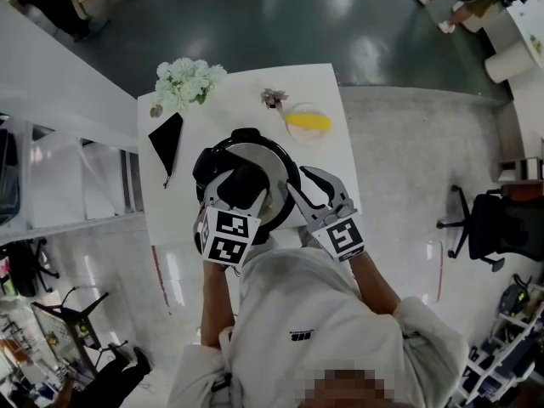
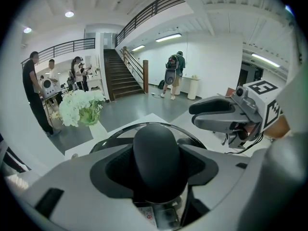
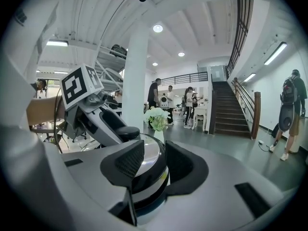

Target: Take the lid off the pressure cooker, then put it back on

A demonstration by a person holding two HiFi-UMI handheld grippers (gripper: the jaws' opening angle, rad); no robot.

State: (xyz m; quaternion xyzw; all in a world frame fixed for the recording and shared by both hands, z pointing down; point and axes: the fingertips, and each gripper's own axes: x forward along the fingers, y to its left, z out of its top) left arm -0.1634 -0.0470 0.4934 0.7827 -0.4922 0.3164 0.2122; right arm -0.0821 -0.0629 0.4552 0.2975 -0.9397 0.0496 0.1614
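The pressure cooker (image 1: 270, 161) stands on a white table (image 1: 327, 87), its silver lid (image 3: 150, 154) on top. My left gripper (image 1: 240, 189) reaches down over the lid. In the left gripper view the lid's black knob (image 2: 156, 150) fills the gap between the left gripper's (image 2: 156, 165) pads, which sit against both its sides. My right gripper (image 1: 308, 184) is at the cooker's right side, open. In the right gripper view the lid's edge and the dark band below it show between the spread jaws of the right gripper (image 3: 154, 166); whether they touch is hidden.
A bunch of white flowers (image 1: 187, 82) stands at the table's far left corner. A black folded thing (image 1: 168, 138) lies left of the cooker. A yellow item on a plate (image 1: 308, 123) and a small plant (image 1: 274, 98) sit behind it. An office chair (image 1: 493, 228) stands to the right.
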